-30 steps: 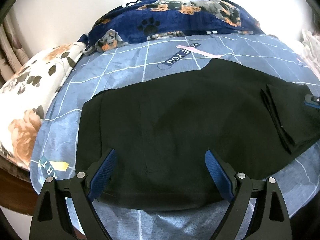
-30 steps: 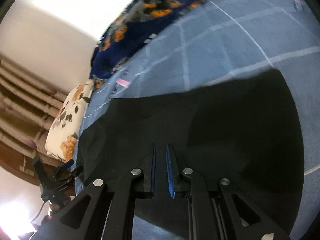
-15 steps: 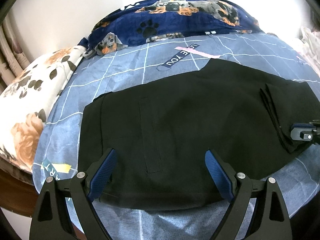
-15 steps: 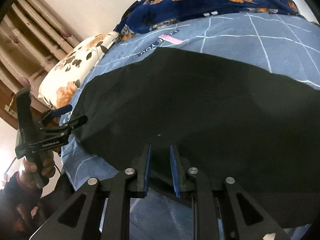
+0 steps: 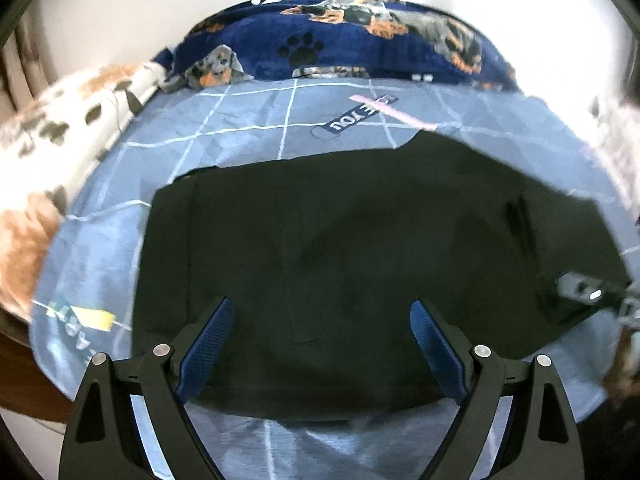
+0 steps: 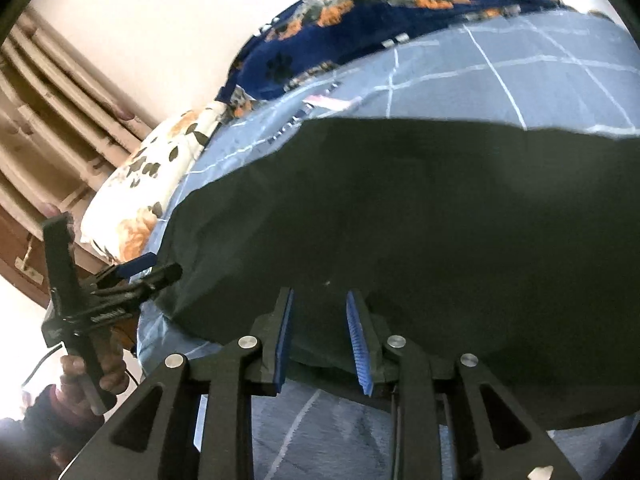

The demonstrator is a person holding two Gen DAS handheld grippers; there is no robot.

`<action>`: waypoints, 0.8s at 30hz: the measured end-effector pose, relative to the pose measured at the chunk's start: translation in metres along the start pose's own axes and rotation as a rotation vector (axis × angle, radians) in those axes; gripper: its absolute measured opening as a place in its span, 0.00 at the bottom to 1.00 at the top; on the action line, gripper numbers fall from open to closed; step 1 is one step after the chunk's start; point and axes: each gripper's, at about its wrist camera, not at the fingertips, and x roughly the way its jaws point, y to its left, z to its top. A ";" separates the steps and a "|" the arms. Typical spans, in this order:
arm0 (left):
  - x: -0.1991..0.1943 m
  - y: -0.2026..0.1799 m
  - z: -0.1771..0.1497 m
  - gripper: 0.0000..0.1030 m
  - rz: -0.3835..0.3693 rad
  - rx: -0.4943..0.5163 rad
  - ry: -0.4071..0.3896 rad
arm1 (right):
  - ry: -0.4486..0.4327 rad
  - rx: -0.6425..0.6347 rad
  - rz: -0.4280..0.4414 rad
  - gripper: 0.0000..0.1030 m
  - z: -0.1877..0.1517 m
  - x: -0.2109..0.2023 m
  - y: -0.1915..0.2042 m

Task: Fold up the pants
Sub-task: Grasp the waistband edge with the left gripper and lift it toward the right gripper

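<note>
We see our right gripper (image 6: 320, 336), its jaws just opened a little, over the near edge of the black pants (image 6: 400, 220) on the blue checked bedsheet (image 6: 520, 64); our left gripper (image 6: 148, 270) sits far left.

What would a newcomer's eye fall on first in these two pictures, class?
First the black pants, spread flat across the middle of the blue checked bedsheet. Next the navy dog-print blanket bunched along the far edge by the wall, with a floral pillow at the left corner. Both grippers hover over the pants' near edge, jaws open.
</note>
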 end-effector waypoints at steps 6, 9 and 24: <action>-0.023 0.038 0.013 0.85 -0.085 -0.111 -0.035 | -0.004 0.002 0.005 0.30 -0.002 -0.001 -0.002; -0.037 0.083 0.012 0.85 -0.135 -0.255 -0.034 | -0.004 -0.012 0.014 0.37 -0.004 0.001 0.000; -0.014 0.166 -0.052 0.85 -0.551 -0.739 0.168 | -0.002 -0.016 0.051 0.53 -0.004 0.002 0.002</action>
